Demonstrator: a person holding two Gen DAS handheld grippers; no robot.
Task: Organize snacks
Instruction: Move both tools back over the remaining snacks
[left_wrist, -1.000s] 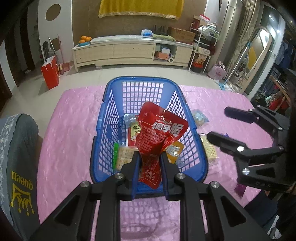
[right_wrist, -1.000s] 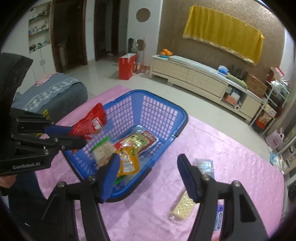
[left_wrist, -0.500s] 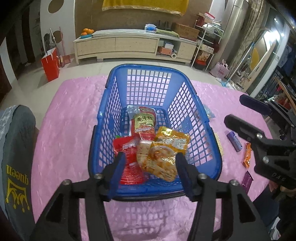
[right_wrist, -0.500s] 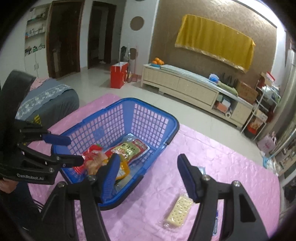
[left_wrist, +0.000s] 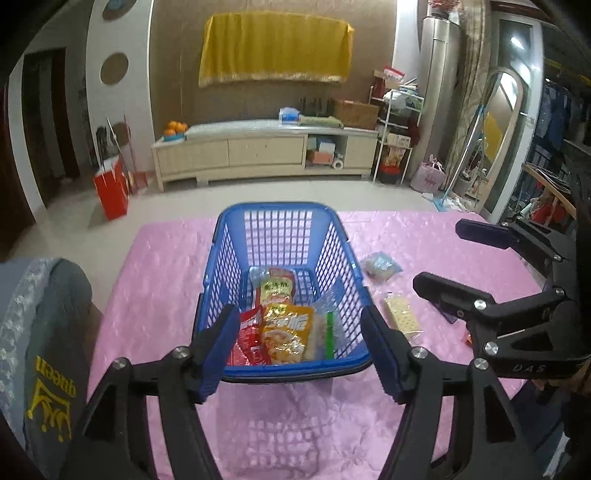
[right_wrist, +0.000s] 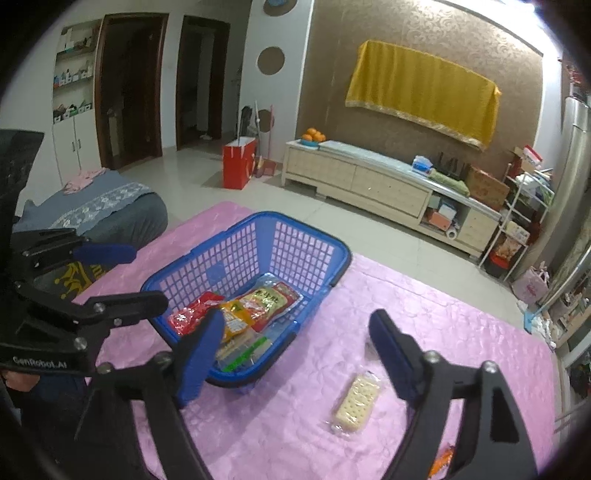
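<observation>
The right gripper's (right_wrist: 295, 350) near finger hides part of the basket (left_wrist: 284, 218) and the packs at its front; a small orange wrapper (right_wrist: 441, 459) at the cloth's edge is cut off and unreadable. A second ago the left gripper (left_wrist: 301, 350) pinched the red pouch (left_wrist: 248, 338) above the basket; now both grippers stand wide apart, holding nothing, and the left has drawn back. The pouch lies crumpled in the basket's near left corner beside the orange pack (left_wrist: 286, 334). A cracker pack (right_wrist: 356, 402) remains on the pink cloth (left_wrist: 166, 280), right of the basket.
</observation>
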